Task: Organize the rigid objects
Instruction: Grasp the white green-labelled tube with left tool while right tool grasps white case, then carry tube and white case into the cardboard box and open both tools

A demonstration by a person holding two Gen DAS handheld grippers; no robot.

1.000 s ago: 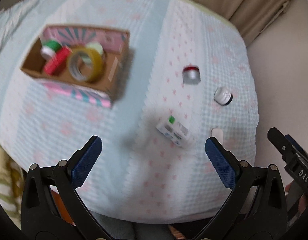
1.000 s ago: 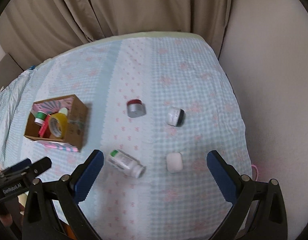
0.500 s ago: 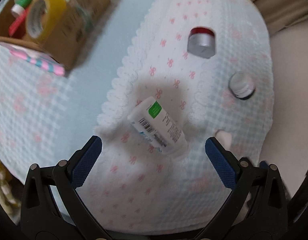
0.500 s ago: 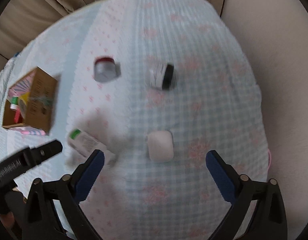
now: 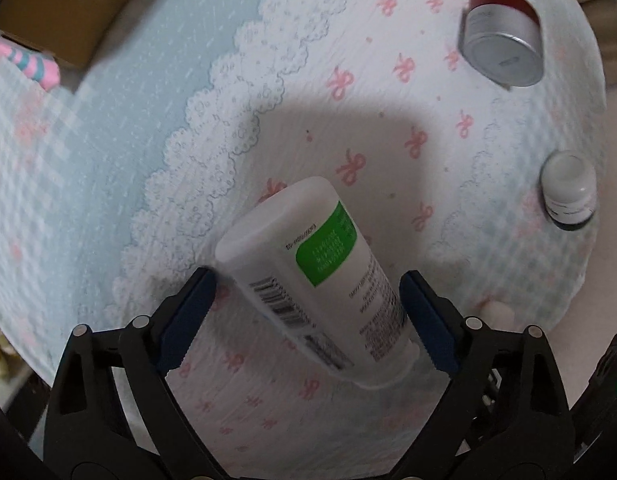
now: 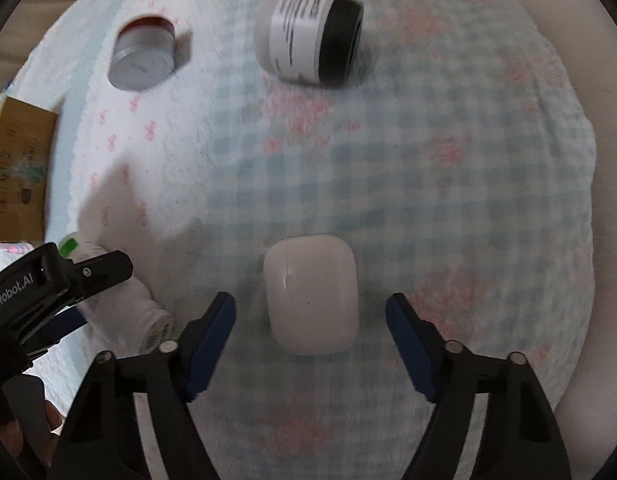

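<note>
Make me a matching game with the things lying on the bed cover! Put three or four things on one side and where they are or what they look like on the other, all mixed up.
Things:
1. white bottle with green label
2. white case
3. silver jar
4. small bottle with black cap

Descriptions:
A. has a red base
B. between the open right gripper fingers
C. lying on its side, farthest from the grippers
D. between the open left gripper fingers

Pairs: 1-D, 2-B, 3-A, 4-C
</note>
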